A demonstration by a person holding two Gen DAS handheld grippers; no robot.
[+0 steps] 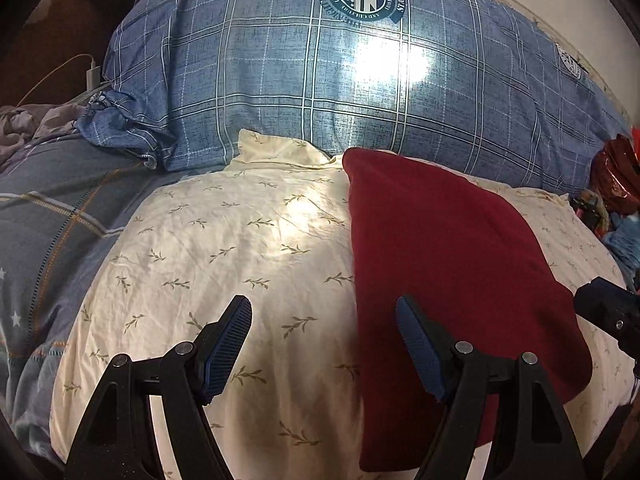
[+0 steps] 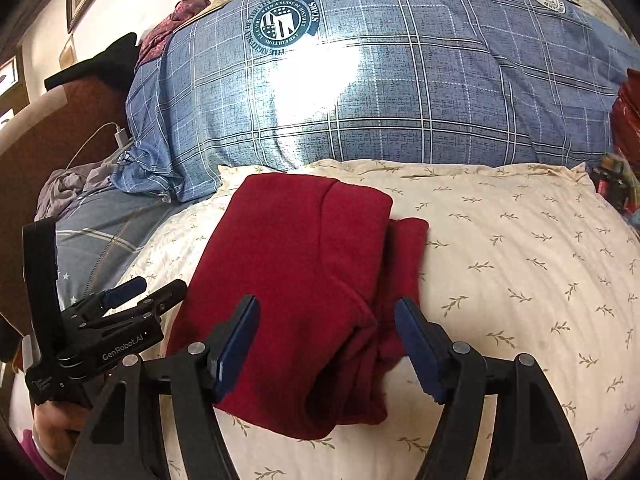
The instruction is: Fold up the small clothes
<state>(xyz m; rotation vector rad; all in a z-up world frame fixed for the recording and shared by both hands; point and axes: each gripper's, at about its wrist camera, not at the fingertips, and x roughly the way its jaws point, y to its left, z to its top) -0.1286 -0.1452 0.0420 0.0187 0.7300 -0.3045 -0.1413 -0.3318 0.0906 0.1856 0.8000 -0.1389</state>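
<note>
Starting at the left of the right wrist view, the left gripper (image 2: 156, 288) shows at the lower left edge, held in a hand (image 2: 60, 420) and lying just beside the left edge of the red garment (image 2: 304, 280). Its fingers stand apart with nothing between them, and the left wrist view confirms it: there the left gripper (image 1: 324, 340) spreads wide over the cream pillow (image 1: 240, 240), with one finger above the bare pillow and the other above the near edge of the red garment (image 1: 452, 280), gripping nothing.

Toward the middle of the right wrist view, the garment lies on the cream pillow (image 2: 520, 260) as a compact, roughly rectangular bundle. A folded layer sits on top, and a narrower strip of the same cloth pokes out along its right side, so the edges are not quite flush. Behind it, across the top of both views, lies a blue checked pillow (image 2: 400, 100).

Further right, the right gripper (image 2: 326, 340) is also spread wide, hanging over the near end of the bundle and holding nothing.

Judging from this, the folding of this piece looks nearly or fully done. What may remain is tidying the protruding strip, or setting the bundle aside. No other unfolded small clothes can be made out with certainty.
</note>
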